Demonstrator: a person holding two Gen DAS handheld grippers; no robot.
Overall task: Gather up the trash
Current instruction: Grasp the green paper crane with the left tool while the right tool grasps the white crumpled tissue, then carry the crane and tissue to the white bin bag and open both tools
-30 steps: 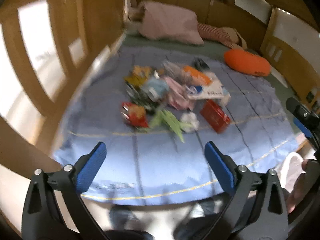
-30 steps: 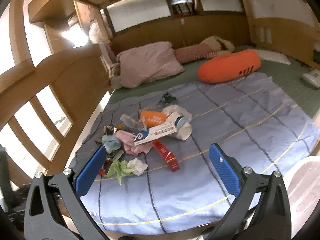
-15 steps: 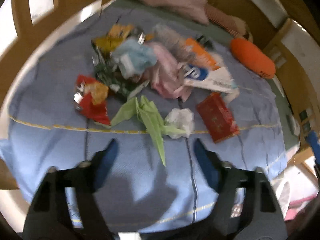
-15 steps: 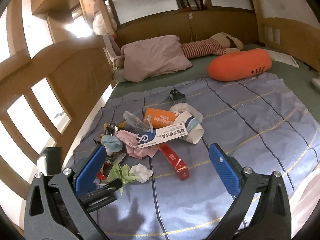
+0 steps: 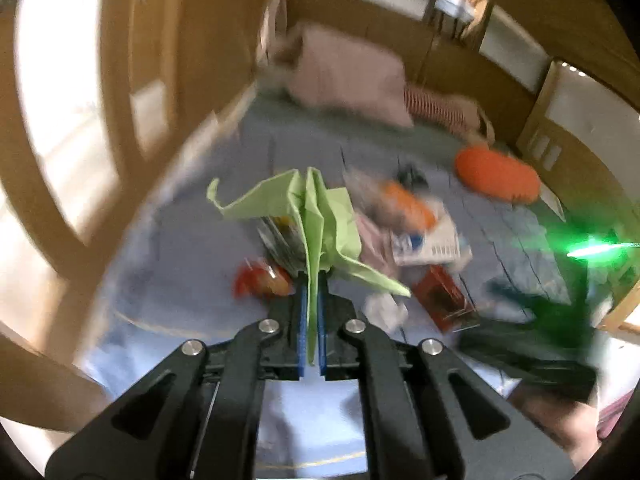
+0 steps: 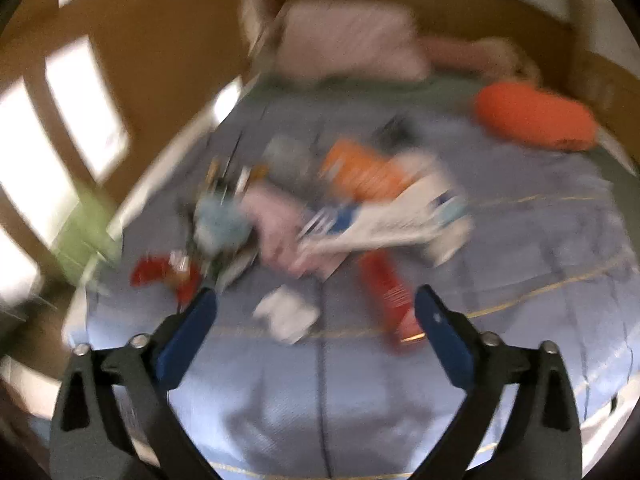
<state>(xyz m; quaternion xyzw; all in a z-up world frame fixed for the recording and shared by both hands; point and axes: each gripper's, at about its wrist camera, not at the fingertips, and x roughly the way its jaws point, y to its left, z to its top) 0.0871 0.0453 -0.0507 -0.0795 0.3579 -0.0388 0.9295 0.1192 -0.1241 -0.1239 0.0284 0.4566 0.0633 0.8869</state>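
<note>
In the left wrist view, the left gripper (image 5: pixel 313 300) is clamping its blue-padded jaws tightly together on the lower edge of a light green folded paper piece (image 5: pixel 316 216), which is standing up from the pads in the centre of the frame, lifted off the bedding, with one flap reaching to the left and another drooping to the lower right. Just behind the paper, a blurred heap of mixed trash (image 5: pixel 400 224) is lying on a blue quilted bed cover with yellow lines (image 5: pixel 180 264). A crumpled red snack wrapper (image 5: pixel 260 280) is sitting left of the jaws, a white crumpled tissue (image 5: pixel 386 308) is lying just right of them, and a flat red carton (image 5: pixel 444 300) is resting further right. An orange bolster cushion (image 5: pixel 496 178) is lying at the right of the frame, and a pink pillow (image 5: pixel 348 76) is leaning at the upper centre.

In the right wrist view, the right gripper (image 6: pixel 316 328) is holding its blue pads wide apart with nothing between them, above the cover. The tissue (image 6: pixel 286 314) is lying between the pads near the centre, the carton (image 6: pixel 390 300) is lying toward the right pad, and the wrapper (image 6: pixel 166 274) is sitting by the left pad. The green paper (image 6: pixel 86 232) is showing as a blur at the left edge, apart from the heap (image 6: pixel 340 204). Both views are heavily motion-blurred.
</note>
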